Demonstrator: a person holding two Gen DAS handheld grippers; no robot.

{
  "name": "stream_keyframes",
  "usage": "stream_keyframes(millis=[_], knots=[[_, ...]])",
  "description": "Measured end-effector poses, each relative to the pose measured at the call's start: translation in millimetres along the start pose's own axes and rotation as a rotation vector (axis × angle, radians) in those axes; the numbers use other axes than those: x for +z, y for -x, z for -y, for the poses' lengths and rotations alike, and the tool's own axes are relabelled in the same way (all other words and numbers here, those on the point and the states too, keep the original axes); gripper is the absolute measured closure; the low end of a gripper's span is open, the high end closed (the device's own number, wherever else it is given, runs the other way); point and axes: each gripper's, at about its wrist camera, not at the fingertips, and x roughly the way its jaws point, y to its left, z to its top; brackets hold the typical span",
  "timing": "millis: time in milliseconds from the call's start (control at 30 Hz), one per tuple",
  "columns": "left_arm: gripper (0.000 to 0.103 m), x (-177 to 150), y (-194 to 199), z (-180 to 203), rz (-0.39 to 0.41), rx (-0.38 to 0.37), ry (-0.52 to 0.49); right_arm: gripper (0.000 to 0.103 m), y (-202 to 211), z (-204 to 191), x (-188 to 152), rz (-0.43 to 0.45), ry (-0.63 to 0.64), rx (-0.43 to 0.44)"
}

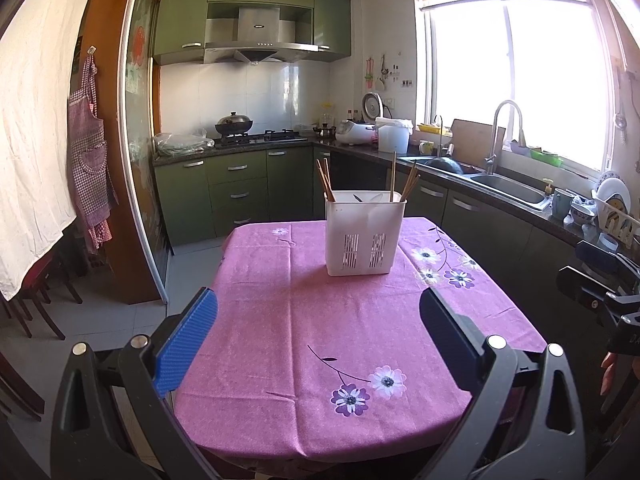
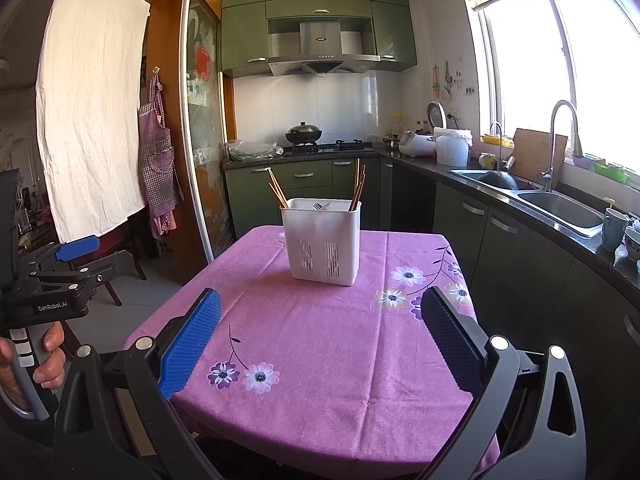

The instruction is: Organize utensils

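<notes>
A person holds two grippers above the near edge of a table (image 1: 280, 320) covered in a pink flowered cloth. The left gripper (image 1: 318, 320) has its jaws spread wide and empty, as if ready for a reach. Toward the far edge, near the middle, stands a white slotted utensil caddy (image 1: 365, 232). Wooden chopsticks (image 1: 323, 178) lean out of its left and right ends, with a fork (image 2: 318, 205) lying low between them. The right gripper (image 2: 320, 320) likewise has its jaws wide apart and holds nothing.

Home kitchen: stove (image 1: 256, 138), sink (image 1: 508, 188), cabinets (image 1: 236, 192).
</notes>
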Motion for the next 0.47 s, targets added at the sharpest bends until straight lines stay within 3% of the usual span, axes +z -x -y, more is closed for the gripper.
stream_keyframes(millis=[467], knots=[[0.007, -5, -18, 0, -0.067, -0.019, 0.011, 0.005, -9, 2, 1, -0.025, -0.004, -0.002]])
